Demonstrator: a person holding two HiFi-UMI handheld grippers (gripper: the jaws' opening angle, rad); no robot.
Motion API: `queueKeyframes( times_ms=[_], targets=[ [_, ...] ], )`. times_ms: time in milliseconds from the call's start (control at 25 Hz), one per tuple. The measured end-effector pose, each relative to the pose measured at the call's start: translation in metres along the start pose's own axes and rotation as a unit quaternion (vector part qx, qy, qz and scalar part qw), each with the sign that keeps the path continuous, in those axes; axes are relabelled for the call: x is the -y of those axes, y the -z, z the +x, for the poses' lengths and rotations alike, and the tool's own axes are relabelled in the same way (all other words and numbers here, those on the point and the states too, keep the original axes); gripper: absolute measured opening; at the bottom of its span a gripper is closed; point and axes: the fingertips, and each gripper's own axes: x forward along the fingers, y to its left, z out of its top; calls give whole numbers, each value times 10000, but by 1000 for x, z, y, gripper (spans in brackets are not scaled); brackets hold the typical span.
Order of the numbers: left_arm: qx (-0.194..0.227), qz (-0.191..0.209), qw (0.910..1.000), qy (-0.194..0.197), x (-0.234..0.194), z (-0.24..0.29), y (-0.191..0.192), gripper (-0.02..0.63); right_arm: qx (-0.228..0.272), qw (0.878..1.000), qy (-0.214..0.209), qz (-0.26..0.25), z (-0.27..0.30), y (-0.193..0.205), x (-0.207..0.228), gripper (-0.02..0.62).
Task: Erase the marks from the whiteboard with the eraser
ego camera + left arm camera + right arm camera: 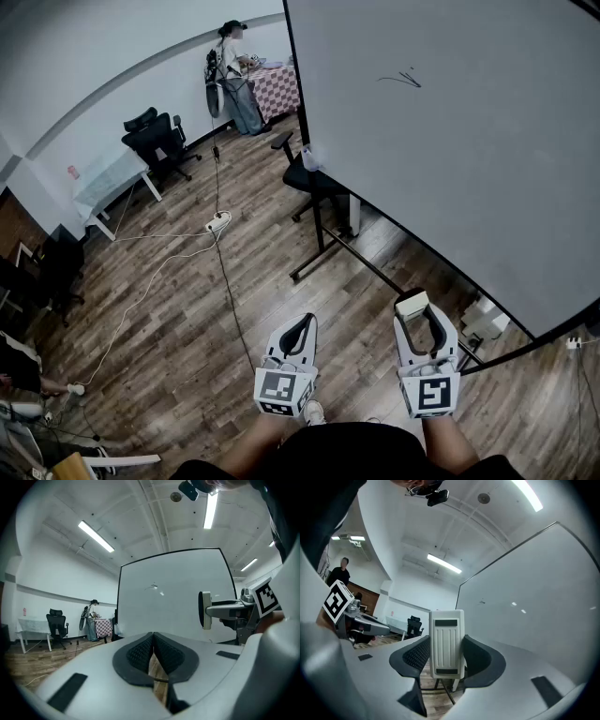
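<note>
A large whiteboard [469, 150] on a black frame stands ahead and to the right, with a small dark mark [401, 79] high on it. The same mark [153, 587] shows faintly in the left gripper view and the mark [482, 603] in the right gripper view. My right gripper [420, 317] is shut on a white eraser [411, 303], which stands upright between the pads [416, 654]; the eraser [446, 643] fills the gap. My left gripper [302, 330] is shut with nothing in it, its pads [140, 652] meeting. Both grippers hang low, well short of the board.
The board's black stand [323, 246] has feet on the wood floor. A black office chair [309, 176] sits behind it. A cable and power strip [218, 221] lie on the floor to the left. Further off stand another chair [159, 141], a table [108, 178] and a person [234, 80].
</note>
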Motion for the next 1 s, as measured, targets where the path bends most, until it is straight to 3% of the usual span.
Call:
queueKeyframes(
  times_ms=[360, 1000],
  targets=[
    [-21, -68, 9999, 101, -19, -2, 7, 21, -64, 10000, 25, 50, 16, 10, -17, 241],
    [-49, -26, 9991, 414, -114, -2, 15, 21, -90, 9994, 329, -41, 79, -7, -72, 244]
  ],
)
